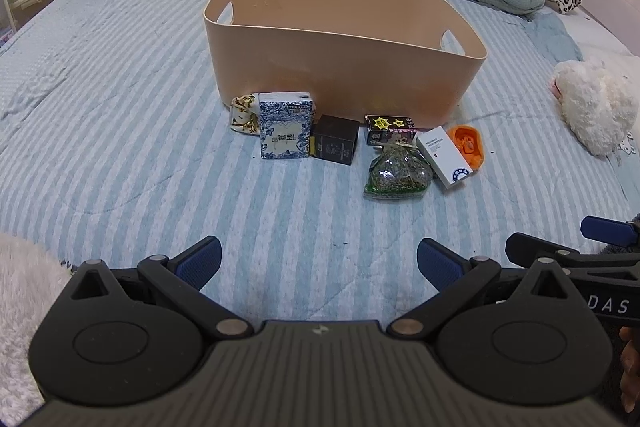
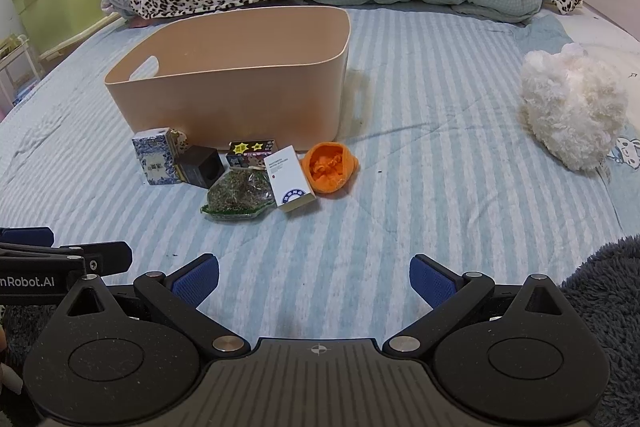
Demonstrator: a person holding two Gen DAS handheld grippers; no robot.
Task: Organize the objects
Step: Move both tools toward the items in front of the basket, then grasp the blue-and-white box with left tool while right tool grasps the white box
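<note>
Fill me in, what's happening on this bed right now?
Nothing is grasped yet. Both the left gripper and right gripper hover over the striped bedspread, jaws open and empty. A row of small boxes and packets, such as the white box, sits in front of the beige bin.

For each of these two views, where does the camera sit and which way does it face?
Left wrist: on the left gripper, low over the bed, facing the beige bin head-on; own open fingers show, right gripper at right edge.
Right wrist: on the right gripper, facing the bin from its right; open fingers show, left gripper at left edge.
Shared: bin, white box.
</note>
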